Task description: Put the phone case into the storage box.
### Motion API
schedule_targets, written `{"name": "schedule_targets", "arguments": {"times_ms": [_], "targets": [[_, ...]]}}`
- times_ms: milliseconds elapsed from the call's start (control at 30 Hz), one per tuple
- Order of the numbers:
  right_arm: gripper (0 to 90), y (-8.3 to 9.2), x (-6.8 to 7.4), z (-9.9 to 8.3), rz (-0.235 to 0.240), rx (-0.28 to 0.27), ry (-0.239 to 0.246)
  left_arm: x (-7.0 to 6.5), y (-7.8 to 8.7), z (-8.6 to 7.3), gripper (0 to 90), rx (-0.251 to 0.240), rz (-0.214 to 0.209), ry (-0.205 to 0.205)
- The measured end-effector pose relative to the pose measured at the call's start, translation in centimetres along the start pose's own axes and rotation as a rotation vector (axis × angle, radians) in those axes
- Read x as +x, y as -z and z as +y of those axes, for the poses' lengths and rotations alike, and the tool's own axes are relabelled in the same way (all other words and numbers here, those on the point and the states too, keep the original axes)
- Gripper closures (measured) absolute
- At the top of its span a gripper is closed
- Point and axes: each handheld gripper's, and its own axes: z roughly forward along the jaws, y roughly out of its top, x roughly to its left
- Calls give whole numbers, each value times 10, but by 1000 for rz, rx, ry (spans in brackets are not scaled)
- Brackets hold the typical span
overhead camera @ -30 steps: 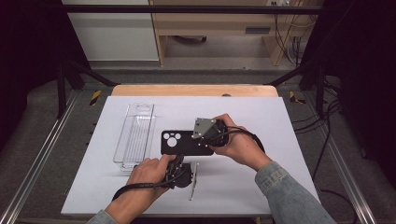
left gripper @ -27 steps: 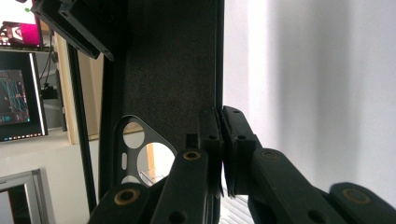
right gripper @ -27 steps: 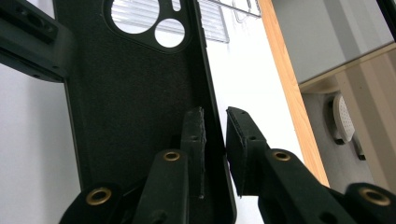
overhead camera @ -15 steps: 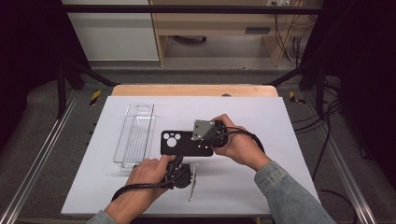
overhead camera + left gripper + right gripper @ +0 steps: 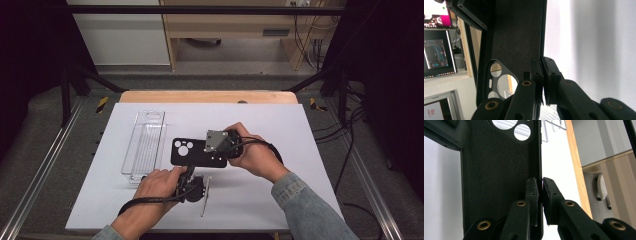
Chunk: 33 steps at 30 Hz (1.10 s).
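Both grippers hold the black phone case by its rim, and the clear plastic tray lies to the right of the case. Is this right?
Not quite: in the high view the clear plastic tray lies left of the black phone case. The left gripper and right gripper do clamp its rim.

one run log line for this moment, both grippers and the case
left gripper: shut on phone case side wall | right gripper: shut on opposite wall | case: black, held between both above white mat | clear tray: left, untouched

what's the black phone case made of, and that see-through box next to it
Phone case: looks like matte black plastic or rubbery shell, with a fine-grained, felt-like lining inside; no gloss on it. Clear box: probably hard transparent plastic, since the white table shows through and its ribbed walls catch glints.
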Motion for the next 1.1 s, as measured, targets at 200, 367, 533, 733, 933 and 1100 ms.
{"name": "schedule_targets", "arguments": {"times_ms": [200,367,533,733,933,1100], "targets": [[868,0,0,0,-9,7,6,0,0,0,865,-3,-1,1],[878,1,0,0,-6,11,2,0,-1,0,865,-6,-1,1],[880,1,0,0,-8,17,6,0,-1,0,865,-5,-1,-1],[883,2,1,0,-12,23,11,-1,-2,-1,865,-20,-3,21],[888,3,3,3,-29,35,29,1,0,0,863,0,-17,-1],[890,5,6,5,-52,42,48,1,-2,0,863,-2,-17,-3]]}}
